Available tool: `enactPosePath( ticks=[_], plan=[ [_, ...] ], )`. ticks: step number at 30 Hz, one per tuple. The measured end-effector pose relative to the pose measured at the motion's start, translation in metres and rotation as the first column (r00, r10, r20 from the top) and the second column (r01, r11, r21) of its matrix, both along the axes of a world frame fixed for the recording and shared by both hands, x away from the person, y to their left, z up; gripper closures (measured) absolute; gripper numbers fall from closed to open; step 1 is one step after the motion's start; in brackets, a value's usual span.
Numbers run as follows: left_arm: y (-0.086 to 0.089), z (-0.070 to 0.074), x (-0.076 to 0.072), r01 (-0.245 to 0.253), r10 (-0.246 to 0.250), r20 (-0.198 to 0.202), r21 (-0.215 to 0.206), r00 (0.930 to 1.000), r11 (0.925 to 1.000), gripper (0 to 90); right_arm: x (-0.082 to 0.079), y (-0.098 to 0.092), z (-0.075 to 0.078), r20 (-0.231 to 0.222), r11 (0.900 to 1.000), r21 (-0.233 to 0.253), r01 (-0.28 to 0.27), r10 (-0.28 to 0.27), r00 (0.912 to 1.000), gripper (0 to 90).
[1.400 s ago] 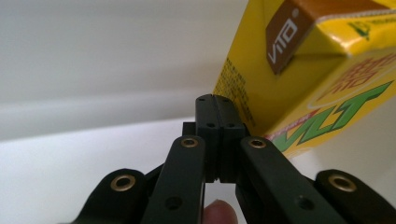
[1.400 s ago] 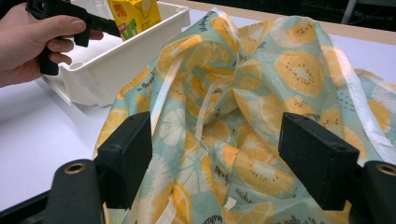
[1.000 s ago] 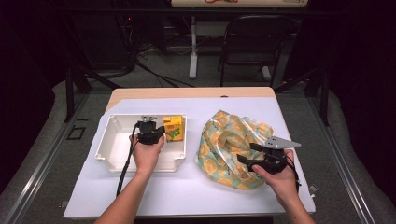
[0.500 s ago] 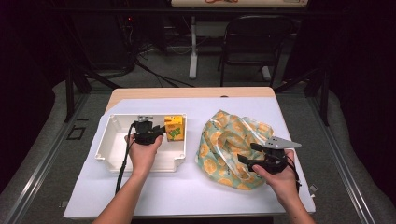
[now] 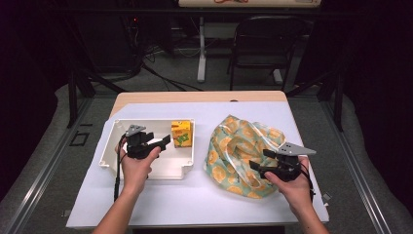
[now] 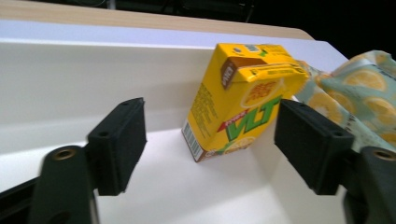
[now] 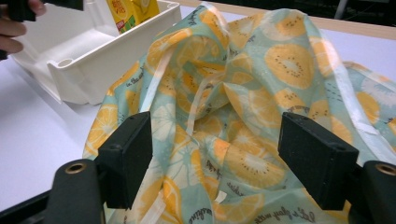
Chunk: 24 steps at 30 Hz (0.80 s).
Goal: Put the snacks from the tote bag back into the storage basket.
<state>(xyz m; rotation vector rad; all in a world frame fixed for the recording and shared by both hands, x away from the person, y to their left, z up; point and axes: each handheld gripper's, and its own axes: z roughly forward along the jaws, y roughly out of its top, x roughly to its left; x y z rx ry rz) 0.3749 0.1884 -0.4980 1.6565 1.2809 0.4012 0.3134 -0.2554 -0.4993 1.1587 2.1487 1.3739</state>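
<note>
Left gripper [image 5: 164,142] gapes toward juice carton [image 6: 240,100] at tray's [image 5: 146,171] 2 o'clock; right gripper [image 7: 215,161] spread over fruit-print bag [image 7: 243,98].

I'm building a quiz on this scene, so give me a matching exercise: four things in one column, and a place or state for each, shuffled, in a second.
Things:
1. juice carton
2. fruit-print bag
3. left gripper
4. white bin

Places or states:
A. crumpled on the table, right of the bin
B. open, over the bin, aimed at the carton
C. standing in the bin's far right corner
D. on the table's left half, holding one item

Pairs: 1-C, 2-A, 3-B, 4-D
</note>
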Motion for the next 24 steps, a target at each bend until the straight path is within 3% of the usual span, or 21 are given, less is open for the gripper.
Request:
enactPosePath(
  ticks=[7,15,20,24],
  plan=[
    [0.013,0.007,-0.017,0.027,-0.027,0.019,-0.009,0.9995,0.9996,0.5,-0.003,-0.006,0.000,0.002,1.000,0.002,0.024,-0.024,0.9997,25.5],
    [0.026,0.003,-0.050,0.074,-0.074,0.079,0.000,0.9941,0.9972,0.1,-0.010,-0.019,-0.002,-0.001,0.998,0.022,0.060,-0.060,0.9982,22.7],
    [0.033,-0.002,-0.067,0.076,-0.077,0.083,0.012,0.9936,0.9970,0.1,-0.017,-0.031,-0.004,-0.005,0.995,0.044,0.088,-0.087,0.9962,21.5],
    [0.038,-0.005,-0.081,0.079,-0.080,0.085,0.021,0.9931,0.9967,0.1,-0.023,-0.041,-0.006,-0.007,0.994,0.030,0.110,-0.109,0.9940,20.6]
  ],
)
